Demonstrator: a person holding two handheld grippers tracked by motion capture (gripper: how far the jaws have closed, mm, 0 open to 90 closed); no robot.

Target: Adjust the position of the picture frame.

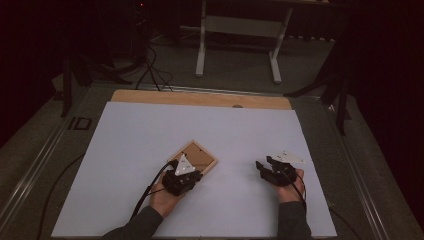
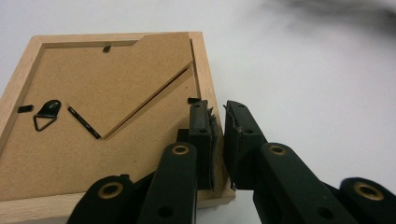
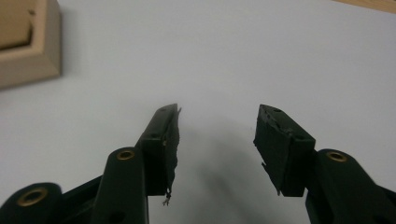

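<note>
High view: the left gripper [image 1: 186,172] is pinching the near edge of a wooden picture frame [image 1: 199,156], while the right gripper [image 1: 272,167] is resting apart from it on the white sheet [image 1: 150,135].

Left gripper view is showing the picture frame [image 2: 107,112] lying face down, its brown backing board, hanging ring and small black clips turned upward; the jaws are standing nearly together, clamping the frame's pale wooden rail close to one corner, one jaw over the backing and the other outside the rail. Right gripper view is showing its jaws spread wide, holding nothing above the white sheet [image 3: 233,60], with a corner of the frame [image 3: 28,51] sitting off to the upper left, well apart.
</note>
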